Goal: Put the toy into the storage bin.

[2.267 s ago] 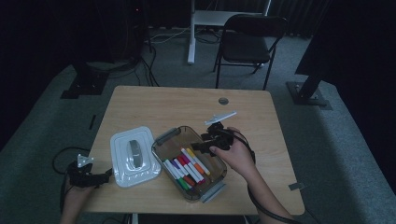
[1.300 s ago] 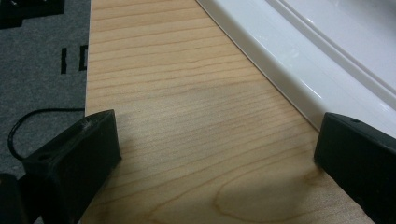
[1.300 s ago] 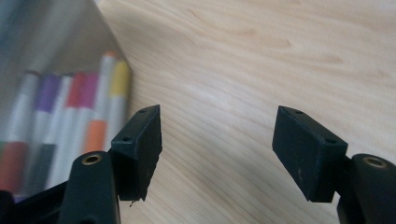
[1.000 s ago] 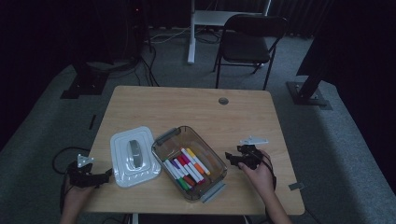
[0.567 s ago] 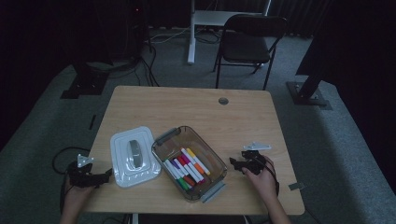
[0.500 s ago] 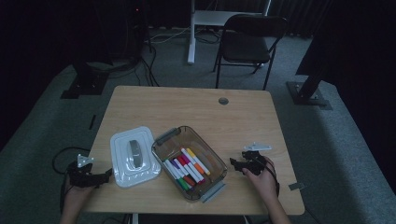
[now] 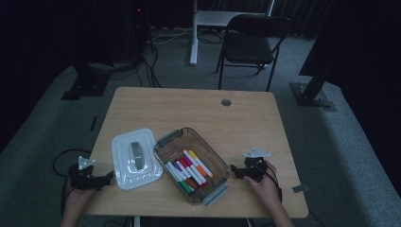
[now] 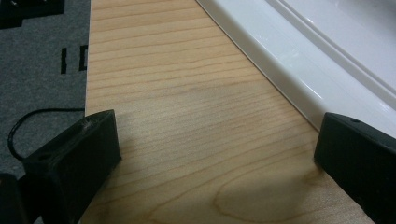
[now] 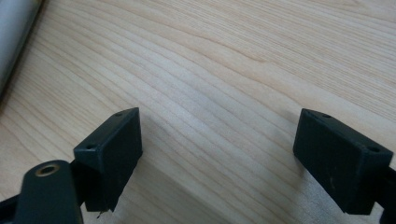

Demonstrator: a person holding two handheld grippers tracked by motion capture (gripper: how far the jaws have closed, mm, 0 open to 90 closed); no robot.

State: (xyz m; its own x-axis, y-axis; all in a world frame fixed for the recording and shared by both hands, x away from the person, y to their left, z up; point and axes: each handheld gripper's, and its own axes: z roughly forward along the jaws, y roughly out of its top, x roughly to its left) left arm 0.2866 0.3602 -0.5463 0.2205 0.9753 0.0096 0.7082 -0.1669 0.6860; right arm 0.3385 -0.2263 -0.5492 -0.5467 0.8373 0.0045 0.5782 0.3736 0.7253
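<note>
A clear plastic bin [image 7: 213, 161] with several coloured markers [image 7: 188, 169] lying in it sits near the table's front middle. Its white lid [image 7: 135, 158] lies flat to the left. My left gripper [image 7: 109, 178] rests at the table's front left corner, open and pointing at the lid's edge. In the left gripper view the left gripper [image 8: 217, 135] holds only bare wood, with the lid [image 8: 327, 60] just beyond the right jaw. My right gripper [image 7: 233, 170] lies low on the table right of the bin. The right gripper [image 9: 222, 126] has just been opening its jaws, with nothing between them.
A grey latch [image 7: 215, 194] sticks out of the bin's near end, and a grey edge of the bin [image 9: 14, 28] shows in the right gripper view. A cable hole [image 7: 226, 102] marks the table's far side. A chair [image 7: 250, 42] stands beyond the wooden table [image 7: 179, 106].
My right hand has drawn back from over the bin to the table at its right and sunk lower. The left hand has stayed put.
</note>
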